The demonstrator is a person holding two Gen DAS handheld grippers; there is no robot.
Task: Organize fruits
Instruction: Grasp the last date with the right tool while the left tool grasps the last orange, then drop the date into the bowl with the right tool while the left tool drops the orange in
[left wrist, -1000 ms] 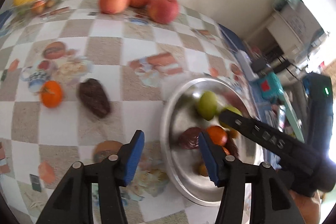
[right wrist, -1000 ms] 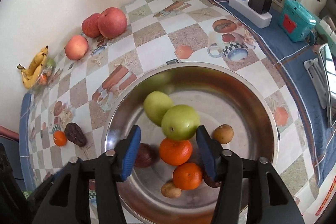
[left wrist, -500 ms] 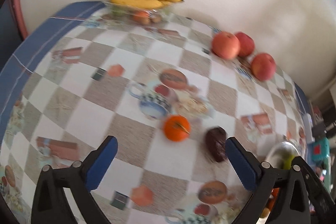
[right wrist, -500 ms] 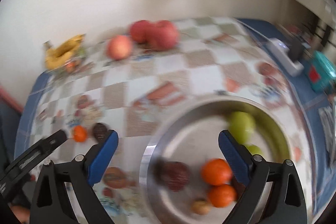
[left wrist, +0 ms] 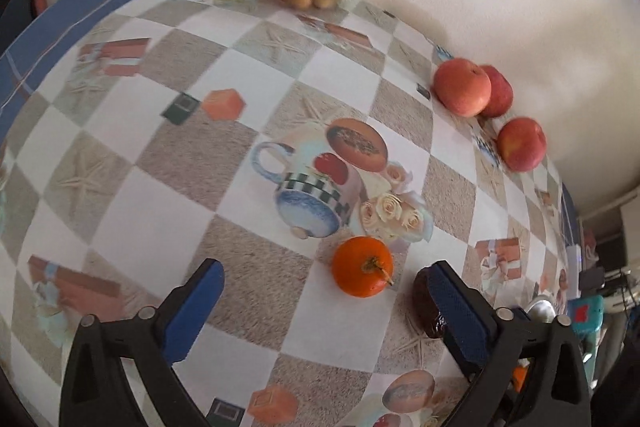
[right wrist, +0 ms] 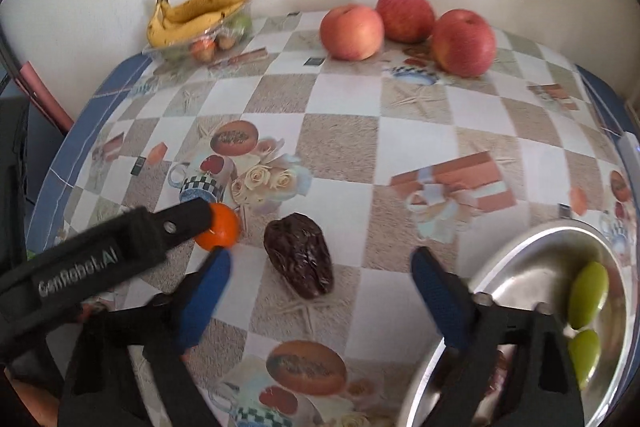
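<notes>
A small orange (left wrist: 362,265) lies on the checked tablecloth. My left gripper (left wrist: 326,289) is open around it, just short of it, with the orange nearer the right finger. A wrinkled dark brown fruit (left wrist: 424,307) sits right of the orange, half hidden behind that finger. In the right wrist view the same dark fruit (right wrist: 300,259) lies between the fingers of my open right gripper (right wrist: 320,265). One left finger (right wrist: 176,223) covers part of the orange (right wrist: 222,229). The steel bowl (right wrist: 520,247) at right holds two green fruits (right wrist: 588,289).
Three red apples (right wrist: 405,11) line the wall at the back. Bananas (right wrist: 200,13) rest on a clear tray of small fruit in the back left corner. The table's blue edge (right wrist: 60,155) runs down the left.
Both grippers swung left, away from the bowl. The left one dropped closer to the orange. The right one opened wide and now frames the dark fruit.
</notes>
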